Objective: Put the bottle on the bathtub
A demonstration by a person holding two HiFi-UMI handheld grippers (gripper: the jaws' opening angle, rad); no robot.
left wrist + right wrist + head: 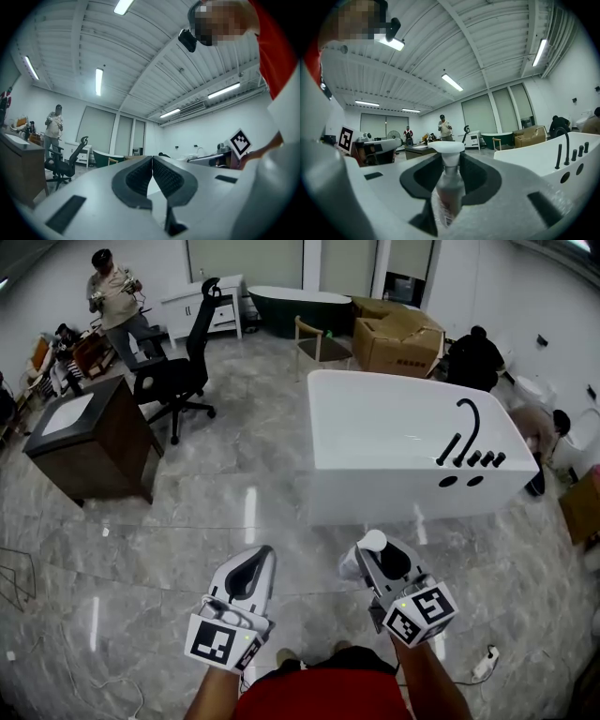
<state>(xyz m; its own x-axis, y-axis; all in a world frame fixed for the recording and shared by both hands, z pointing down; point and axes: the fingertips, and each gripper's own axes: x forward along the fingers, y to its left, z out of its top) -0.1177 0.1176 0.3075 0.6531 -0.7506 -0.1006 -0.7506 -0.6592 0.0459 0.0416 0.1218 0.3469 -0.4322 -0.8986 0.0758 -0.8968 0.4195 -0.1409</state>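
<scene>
While right tool (382,559) holds bottle (369,542), bathtub (375,495) ahead, office chair (183,371) left.

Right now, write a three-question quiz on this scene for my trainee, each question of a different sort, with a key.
1. True or false: the right gripper has the bottle clamped between its jaws.
2. Pick one. The left gripper is: A) open and empty; B) shut and empty; C) shut on a cloth.
3. Fill in: the black tap is mounted on the white ____.

Key: 1 true; 2 B; 3 bathtub.
</scene>
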